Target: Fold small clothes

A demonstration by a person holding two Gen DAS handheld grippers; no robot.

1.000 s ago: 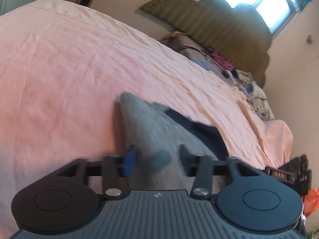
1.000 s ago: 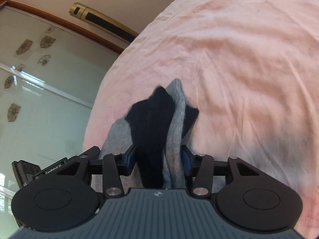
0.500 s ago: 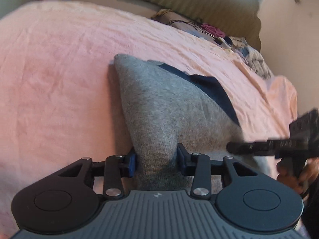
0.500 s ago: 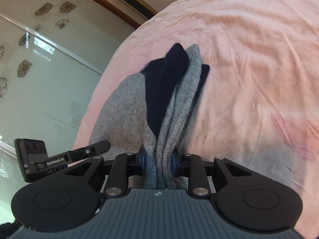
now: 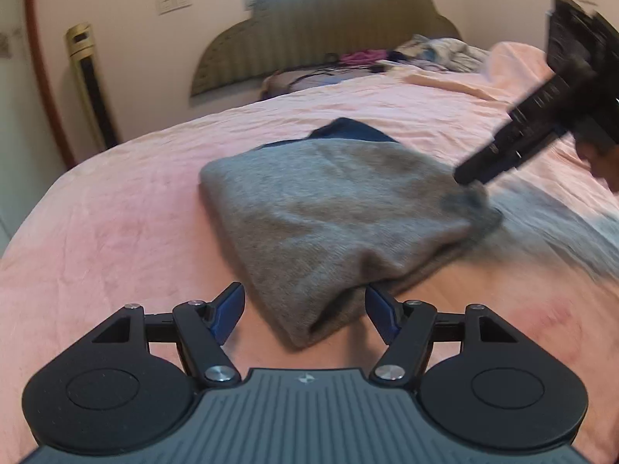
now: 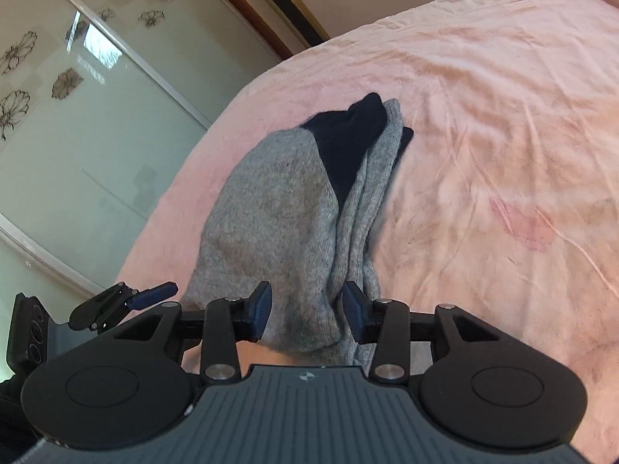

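Observation:
A grey knitted garment (image 5: 329, 208) with a dark navy part (image 5: 348, 131) lies folded on the pink bedsheet (image 5: 116, 232). My left gripper (image 5: 305, 317) is open, its blue pads either side of the garment's near corner, not gripping. My right gripper (image 6: 305, 311) is open too, its pads astride the garment's near end (image 6: 294, 232), the navy part (image 6: 348, 143) at the far end. The right gripper also shows in the left wrist view (image 5: 534, 131), at the garment's right edge. The left gripper shows in the right wrist view (image 6: 127, 301), low left.
A padded headboard (image 5: 329, 34) and a heap of mixed clothes (image 5: 406, 54) are at the far end of the bed. A tall gold floor unit (image 5: 91, 85) stands by the wall. Glass wardrobe doors (image 6: 77, 116) with flower prints run beside the bed.
Both grippers have opened and let go of the garment, which now lies folded on the sheet. The left gripper has drawn back and tilted level.

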